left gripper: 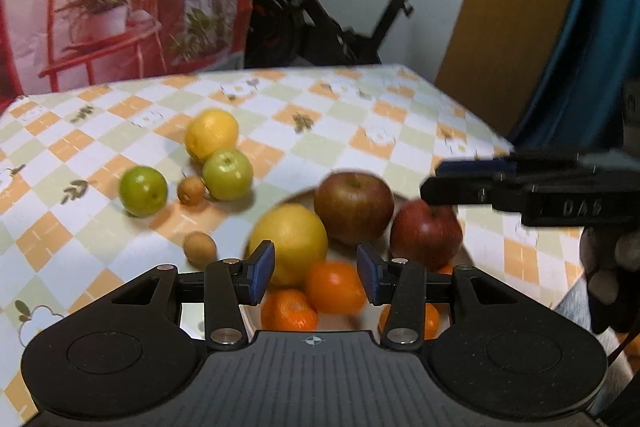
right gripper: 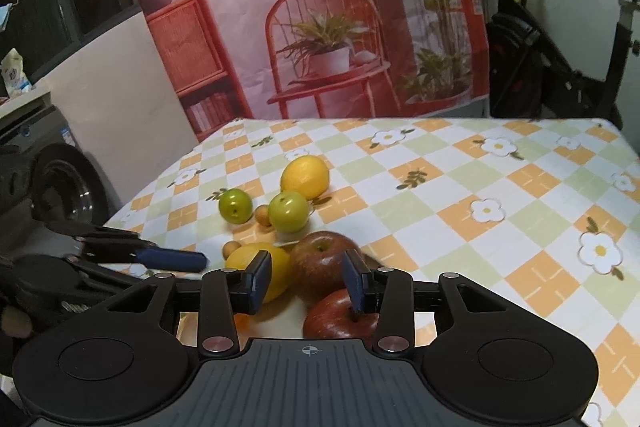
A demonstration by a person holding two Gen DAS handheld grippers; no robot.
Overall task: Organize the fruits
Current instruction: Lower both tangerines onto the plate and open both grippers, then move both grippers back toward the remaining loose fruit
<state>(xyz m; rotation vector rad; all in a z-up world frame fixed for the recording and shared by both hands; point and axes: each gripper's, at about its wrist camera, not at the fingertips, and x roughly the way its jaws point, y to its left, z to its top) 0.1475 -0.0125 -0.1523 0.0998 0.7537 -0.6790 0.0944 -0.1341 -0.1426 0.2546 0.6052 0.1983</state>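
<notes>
A white plate (left gripper: 294, 197) holds a yellow citrus (left gripper: 288, 243), a brownish apple (left gripper: 354, 207), a red apple (left gripper: 426, 233) and several oranges (left gripper: 334, 287). My left gripper (left gripper: 316, 277) hovers over them, open, with nothing between its pads. The right gripper (left gripper: 440, 183) comes in from the right, its tip just over the red apple. In the right wrist view my right gripper (right gripper: 308, 283) stands open above the brownish apple (right gripper: 324, 263) and the red apple (right gripper: 340, 315); I cannot tell if it touches them. The left gripper (right gripper: 176, 259) shows at the left.
Loose on the checked tablecloth (left gripper: 360, 131) behind the plate lie a lemon (left gripper: 211, 133), two green apples (left gripper: 227, 174) (left gripper: 143, 191) and two small brown fruits (left gripper: 191, 190) (left gripper: 199, 247). An exercise bike (left gripper: 320, 27) and a printed backdrop (right gripper: 320, 27) stand beyond the table.
</notes>
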